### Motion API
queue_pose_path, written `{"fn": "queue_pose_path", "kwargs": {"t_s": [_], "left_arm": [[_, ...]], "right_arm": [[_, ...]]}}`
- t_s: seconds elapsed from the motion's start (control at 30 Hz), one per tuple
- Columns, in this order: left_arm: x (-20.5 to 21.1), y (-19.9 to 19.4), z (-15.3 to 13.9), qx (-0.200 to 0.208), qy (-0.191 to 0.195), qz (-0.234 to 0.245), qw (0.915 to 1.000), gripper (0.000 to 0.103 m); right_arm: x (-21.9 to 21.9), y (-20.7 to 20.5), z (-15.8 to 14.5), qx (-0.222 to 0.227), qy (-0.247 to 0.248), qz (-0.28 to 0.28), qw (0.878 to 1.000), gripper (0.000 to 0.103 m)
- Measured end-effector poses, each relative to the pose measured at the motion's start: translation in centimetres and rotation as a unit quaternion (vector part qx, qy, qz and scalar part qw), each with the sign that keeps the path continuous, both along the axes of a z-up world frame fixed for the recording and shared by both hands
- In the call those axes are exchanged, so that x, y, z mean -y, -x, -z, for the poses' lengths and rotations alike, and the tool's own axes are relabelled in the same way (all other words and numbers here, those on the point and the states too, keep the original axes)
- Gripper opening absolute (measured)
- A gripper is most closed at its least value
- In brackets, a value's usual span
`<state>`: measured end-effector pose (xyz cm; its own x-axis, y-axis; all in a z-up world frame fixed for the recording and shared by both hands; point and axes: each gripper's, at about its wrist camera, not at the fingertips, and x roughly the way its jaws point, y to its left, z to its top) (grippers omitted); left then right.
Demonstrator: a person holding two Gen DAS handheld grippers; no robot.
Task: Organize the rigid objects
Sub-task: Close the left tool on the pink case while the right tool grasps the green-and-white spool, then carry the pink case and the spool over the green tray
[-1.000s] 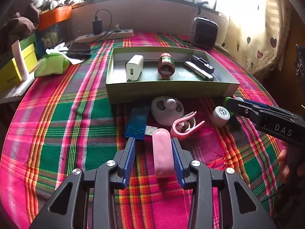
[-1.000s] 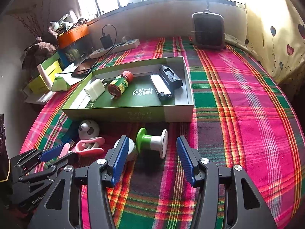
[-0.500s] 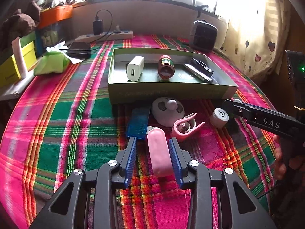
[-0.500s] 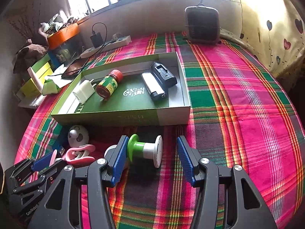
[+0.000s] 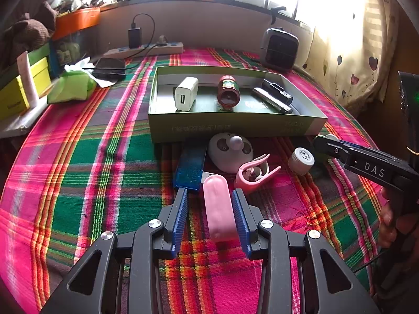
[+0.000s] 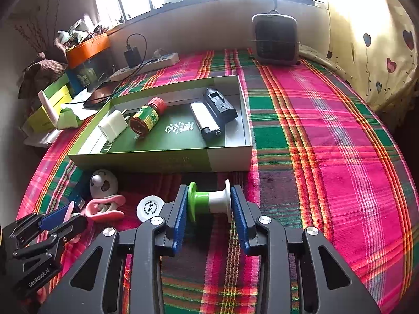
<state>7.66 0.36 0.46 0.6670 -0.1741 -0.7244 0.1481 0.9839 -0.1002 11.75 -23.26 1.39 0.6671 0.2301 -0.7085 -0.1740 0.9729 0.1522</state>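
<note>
While both grippers sit on their picks, right gripper (image 6: 209,204) has just been closing and now clamps the green-and-white spool (image 6: 209,201) end to end; left gripper (image 5: 209,204) straddles the pink case (image 5: 218,206).

Left side: its right pad touches the pink case, a gap shows at the left pad (image 5: 180,209), so not gripped yet; needs more squeeze before any lift. Both items lie on the plaid cloth just in front of the green box (image 6: 183,161), spool near its front wall. To do it well: lift the spool straight up to clear the wall, keep flanges square between the pads so it won't roll out, set it in the free floor right of the small jar (image 6: 148,116).
</note>
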Motion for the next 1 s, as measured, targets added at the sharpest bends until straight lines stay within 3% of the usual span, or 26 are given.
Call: {"fn": "queue_pose_path", "kwargs": {"t_s": [0.1, 0.23, 1.0], "left_arm": [[0.0, 0.1, 0.0, -0.001, -0.001, -0.003, 1.0000, 0.030], [-0.3, 0.2, -0.1, -0.006, 0.005, -0.005, 1.0000, 0.017], [-0.5, 1.3, -0.9, -0.003, 0.014, -0.005, 0.9999, 0.017]], "right_arm": [[0.1, 0.1, -0.1, 0.002, 0.000, 0.002, 1.000, 0.034], [0.2, 0.4, -0.2, 0.005, -0.001, 0.003, 1.000, 0.034], [0.5, 1.5, -0.6, 0.010, -0.012, 0.001, 1.000, 0.034]]}}
